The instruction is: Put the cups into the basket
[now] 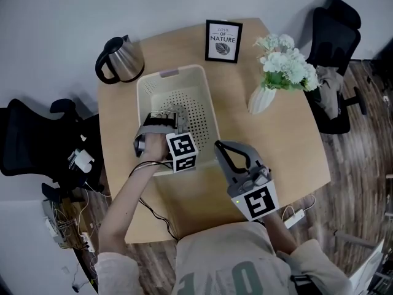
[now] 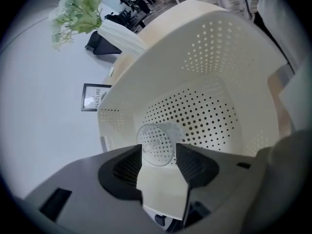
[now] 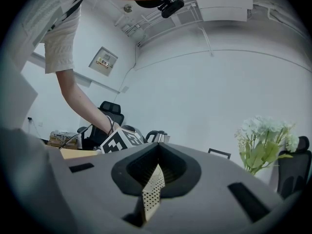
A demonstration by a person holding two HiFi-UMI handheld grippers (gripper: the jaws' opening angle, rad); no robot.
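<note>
Left gripper view, and the left gripper (image 2: 159,152) hangs over the basket (image 2: 209,72) with its jaws spread wide. A clear cup (image 2: 157,140) shows in the gap between them, but the pads aren't pressing on it. It looks to be down inside the basket against the perforated floor, tipped on its side, so call that cup delivered. Over to the right gripper (image 3: 157,147), pointing level at the basket's near right corner. Its jaws are drawn in tight, with a strip of the perforated wall caught between them, and it looks to be steadying the basket. From the head view, the table (image 1: 288,146) carries only a kettle (image 1: 123,57), a framed print (image 1: 223,40) and a vase of flowers (image 1: 263,98). No other cup is in sight, so my read is that little or nothing is left.
</note>
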